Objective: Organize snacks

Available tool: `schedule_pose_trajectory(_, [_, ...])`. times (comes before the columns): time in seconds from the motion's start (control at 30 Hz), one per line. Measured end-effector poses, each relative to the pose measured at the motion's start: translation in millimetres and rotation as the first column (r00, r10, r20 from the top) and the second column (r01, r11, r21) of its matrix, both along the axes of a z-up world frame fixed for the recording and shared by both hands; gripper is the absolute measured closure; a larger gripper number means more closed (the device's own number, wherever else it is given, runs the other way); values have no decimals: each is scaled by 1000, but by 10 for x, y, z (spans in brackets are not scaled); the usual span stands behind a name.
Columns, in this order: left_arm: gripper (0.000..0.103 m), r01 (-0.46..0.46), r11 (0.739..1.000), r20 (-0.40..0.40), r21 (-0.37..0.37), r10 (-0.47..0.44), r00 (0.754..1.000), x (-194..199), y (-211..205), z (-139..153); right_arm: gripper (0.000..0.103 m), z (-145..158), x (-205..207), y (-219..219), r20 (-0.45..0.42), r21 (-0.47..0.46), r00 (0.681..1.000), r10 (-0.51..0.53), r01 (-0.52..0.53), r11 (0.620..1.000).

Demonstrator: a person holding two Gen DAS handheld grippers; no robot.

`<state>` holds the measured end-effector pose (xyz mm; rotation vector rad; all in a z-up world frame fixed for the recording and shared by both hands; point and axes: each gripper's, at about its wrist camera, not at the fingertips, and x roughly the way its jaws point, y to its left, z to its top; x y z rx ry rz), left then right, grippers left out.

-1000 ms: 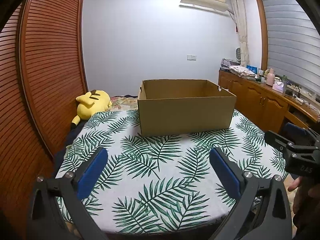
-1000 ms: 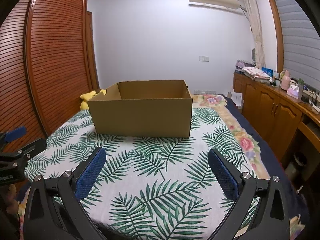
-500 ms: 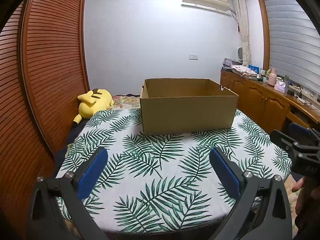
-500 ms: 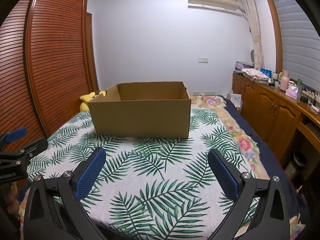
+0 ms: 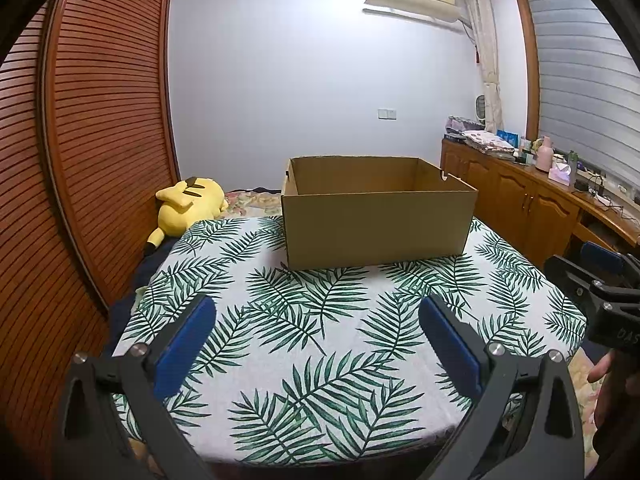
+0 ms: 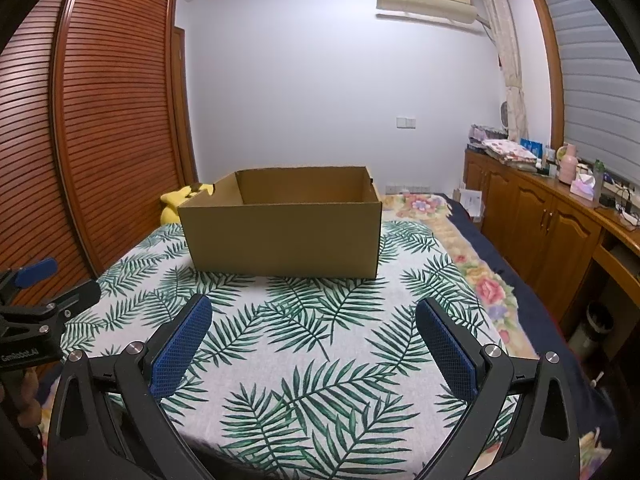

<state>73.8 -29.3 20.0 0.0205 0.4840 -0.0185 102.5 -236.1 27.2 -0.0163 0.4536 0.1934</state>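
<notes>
An open brown cardboard box [image 5: 376, 224] stands on a table covered with a palm-leaf cloth [image 5: 320, 320]; it also shows in the right wrist view [image 6: 284, 236]. Its inside floor is hidden by its near wall. No snacks are in view. My left gripper [image 5: 316, 344] is open and empty, held over the near part of the table, well short of the box. My right gripper [image 6: 312, 340] is open and empty, likewise over the near table. Each gripper shows at the edge of the other's view.
A yellow plush toy [image 5: 188, 204] lies behind the table at the left, by the slatted wooden wardrobe [image 5: 80, 160]. A wooden cabinet [image 6: 552, 216] with bottles and a tissue box runs along the right wall. A floral bedspread [image 6: 460, 248] lies right of the table.
Both views have shifted slightly; the box sits a little lower in the left wrist view. Both grippers stay open and empty.
</notes>
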Motion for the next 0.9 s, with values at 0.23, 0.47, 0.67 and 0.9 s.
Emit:
schedule_pose_trajectory(0.23, [1, -5, 1000, 9, -2, 5, 1000, -29, 24, 30, 0, 35, -24, 29, 10, 3, 1000, 0, 0, 1000])
schedule_pose_trajectory(0.47, [1, -6, 1000, 15, 3, 6, 1000, -46, 37, 47, 0, 31, -30, 44, 13, 1, 1000, 0, 0, 1000])
schedule_pose_trajectory(0.67, [1, -7, 1000, 18, 3, 7, 1000, -58, 37, 64, 0, 33, -31, 60, 15, 1, 1000, 1, -1, 1000])
schedule_pose_trajectory(0.9, [1, -9, 1000, 23, 6, 9, 1000, -68, 37, 75, 0, 44, -51, 63, 20, 1, 1000, -2, 2, 1000])
